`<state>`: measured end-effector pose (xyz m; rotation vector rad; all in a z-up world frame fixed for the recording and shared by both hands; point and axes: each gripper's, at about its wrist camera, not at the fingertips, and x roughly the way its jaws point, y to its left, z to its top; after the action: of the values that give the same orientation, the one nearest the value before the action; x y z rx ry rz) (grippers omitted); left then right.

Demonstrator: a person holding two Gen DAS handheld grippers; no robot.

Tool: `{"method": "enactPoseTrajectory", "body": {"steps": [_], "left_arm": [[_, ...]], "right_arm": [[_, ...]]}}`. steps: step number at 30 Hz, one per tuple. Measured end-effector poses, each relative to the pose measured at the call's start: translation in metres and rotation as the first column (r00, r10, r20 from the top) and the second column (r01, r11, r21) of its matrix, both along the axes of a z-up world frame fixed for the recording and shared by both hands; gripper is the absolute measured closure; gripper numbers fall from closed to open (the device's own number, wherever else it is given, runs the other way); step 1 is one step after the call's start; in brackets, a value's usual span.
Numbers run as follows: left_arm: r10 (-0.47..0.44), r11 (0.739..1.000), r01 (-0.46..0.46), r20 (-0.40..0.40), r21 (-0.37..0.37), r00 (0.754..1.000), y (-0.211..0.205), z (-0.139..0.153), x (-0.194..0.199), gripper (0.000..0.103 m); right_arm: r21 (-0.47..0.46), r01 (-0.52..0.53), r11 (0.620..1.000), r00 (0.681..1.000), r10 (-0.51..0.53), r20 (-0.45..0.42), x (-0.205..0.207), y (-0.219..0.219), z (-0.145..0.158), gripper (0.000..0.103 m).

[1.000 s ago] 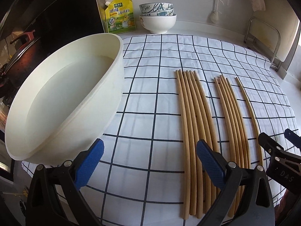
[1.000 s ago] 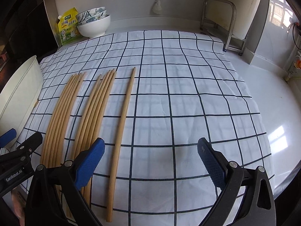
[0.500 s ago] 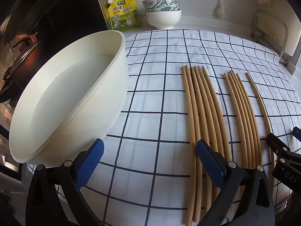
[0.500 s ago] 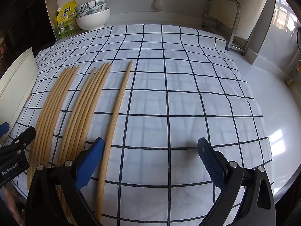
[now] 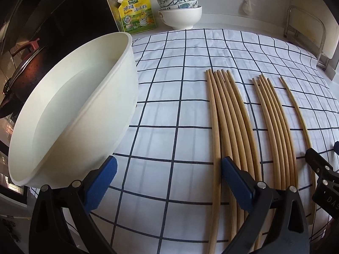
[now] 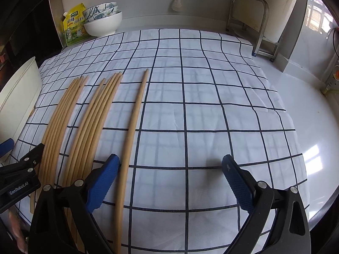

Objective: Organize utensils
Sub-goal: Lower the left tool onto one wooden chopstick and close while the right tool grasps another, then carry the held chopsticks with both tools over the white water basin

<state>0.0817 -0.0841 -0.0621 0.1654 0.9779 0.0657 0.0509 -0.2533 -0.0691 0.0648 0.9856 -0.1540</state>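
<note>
Wooden chopsticks lie lengthwise on a white cloth [image 6: 211, 110] with dark grid lines, in three lots: a left bunch [image 5: 228, 127] of about five, a middle bunch [image 5: 273, 131] of four, and a single chopstick [image 6: 133, 127] apart on the right. One large white tub [image 5: 70, 110] sits at the cloth's left edge. Three bowls [image 5: 180, 10] are stacked by the wall beside one yellow pouch [image 5: 136, 12]. The left gripper [image 5: 169, 182] and the right gripper [image 6: 169, 182] both hover spread wide, holding nothing.
</note>
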Motion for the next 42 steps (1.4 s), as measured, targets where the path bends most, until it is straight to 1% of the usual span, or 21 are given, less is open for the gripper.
{"method": "enactPoseTrajectory", "body": {"steps": [2, 4, 6, 7, 8, 9, 10, 11, 12, 13, 14, 15, 16, 17, 18, 19, 25, 28, 30, 37, 42], "left_arm": [[-0.004, 1.000, 0.004, -0.002, -0.014, 1.000, 0.000, -0.001, 0.002, 0.007], [-0.006, 0.999, 0.006, -0.005, -0.031, 1.000, 0.000, 0.000, 0.003, 0.009], [-0.017, 0.998, 0.016, -0.004, -0.055, 1.000, 0.000, 0.000, 0.003, 0.016], [-0.022, 0.997, 0.021, -0.005, -0.068, 1.000, -0.001, 0.000, 0.003, 0.022], [-0.030, 0.996, 0.029, -0.009, -0.081, 1.000, -0.002, 0.001, 0.003, 0.029], [-0.039, 0.994, 0.038, -0.013, -0.098, 0.999, -0.003, 0.001, 0.004, 0.033], [-0.048, 0.992, 0.045, -0.020, -0.118, 0.999, -0.003, 0.001, 0.005, 0.041], [-0.054, 0.990, 0.050, -0.026, -0.134, 0.998, -0.004, 0.002, 0.005, 0.048], [-0.063, 0.988, 0.059, -0.029, -0.144, 0.998, -0.005, 0.002, 0.005, 0.052], [-0.073, 0.986, 0.067, -0.030, -0.149, 0.997, -0.008, 0.003, 0.004, 0.060], [-0.085, 0.984, 0.079, -0.032, -0.160, 0.996, -0.010, 0.003, 0.003, 0.072], [-0.095, 0.982, 0.088, -0.033, -0.169, 0.995, -0.013, 0.003, 0.003, 0.076], [-0.101, 0.981, 0.094, -0.034, -0.171, 0.994, -0.015, 0.003, 0.003, 0.086], [-0.108, 0.979, 0.100, -0.035, -0.177, 0.994, -0.016, 0.003, 0.002, 0.095], [-0.111, 0.978, 0.102, -0.037, -0.180, 0.993, -0.017, 0.003, 0.002, 0.096], [-0.113, 0.977, 0.105, -0.037, -0.185, 0.993, -0.018, 0.002, 0.002, 0.096], [-0.119, 0.967, 0.106, -0.041, -0.233, 0.992, -0.012, 0.005, 0.001, 0.096], [-0.122, 0.963, 0.112, -0.027, -0.247, 0.992, -0.009, 0.012, 0.000, 0.096], [-0.128, 0.959, 0.119, -0.017, -0.257, 0.992, -0.007, 0.018, -0.001, 0.096], [-0.162, 0.937, 0.167, 0.040, -0.308, 0.986, 0.002, 0.052, -0.007, 0.096], [-0.151, 0.924, 0.178, 0.104, -0.340, 0.983, 0.029, 0.085, -0.007, 0.096]], "right_arm": [[-0.019, -0.011, 1.000, 1.000, 0.011, 0.007, 0.000, 0.004, 0.001, 0.010], [-0.027, -0.027, 0.999, 1.000, 0.027, 0.016, 0.000, 0.007, 0.001, 0.016], [-0.022, -0.043, 0.999, 0.999, 0.044, 0.022, 0.000, 0.010, 0.002, 0.024], [-0.021, -0.053, 0.998, 0.998, 0.054, 0.025, 0.000, 0.011, 0.003, 0.027], [-0.020, -0.064, 0.998, 0.998, 0.065, 0.027, 0.000, 0.013, 0.004, 0.033], [-0.018, -0.078, 0.997, 0.996, 0.079, 0.029, 0.000, 0.015, 0.004, 0.039], [-0.018, -0.091, 0.996, 0.995, 0.091, 0.029, 0.000, 0.017, 0.005, 0.042], [-0.018, -0.103, 0.994, 0.994, 0.104, 0.028, 0.000, 0.020, 0.005, 0.048], [-0.017, -0.115, 0.993, 0.993, 0.115, 0.028, 0.000, 0.022, 0.006, 0.055], [-0.010, -0.127, 0.992, 0.991, 0.127, 0.029, 0.000, 0.024, 0.006, 0.059], [-0.011, -0.137, 0.990, 0.990, 0.138, 0.029, 0.000, 0.026, 0.006, 0.064], [-0.015, -0.148, 0.989, 0.988, 0.149, 0.029, 0.000, 0.028, 0.007, 0.071], [-0.015, -0.156, 0.988, 0.987, 0.156, 0.030, 0.000, 0.029, 0.007, 0.076], [-0.018, -0.157, 0.987, 0.987, 0.157, 0.031, -0.001, 0.030, 0.007, 0.090], [-0.024, -0.151, 0.988, 0.988, 0.152, 0.031, -0.001, 0.030, 0.007, 0.096], [-0.016, -0.149, 0.989, 0.988, 0.150, 0.034, -0.001, 0.028, 0.007, 0.096], [0.055, -0.142, 0.988, 0.989, 0.139, 0.049, -0.002, 0.019, 0.008, 0.097], [0.098, -0.137, 0.986, 0.990, 0.133, 0.051, -0.003, 0.016, 0.010, 0.097], [0.106, -0.130, 0.986, 0.990, 0.124, 0.061, -0.004, 0.016, 0.014, 0.097], [0.149, -0.121, 0.981, 0.986, 0.102, 0.131, -0.006, 0.018, 0.048, 0.097], [0.163, -0.172, 0.972, 0.970, 0.138, 0.198, 0.004, 0.041, 0.082, 0.097]]}}
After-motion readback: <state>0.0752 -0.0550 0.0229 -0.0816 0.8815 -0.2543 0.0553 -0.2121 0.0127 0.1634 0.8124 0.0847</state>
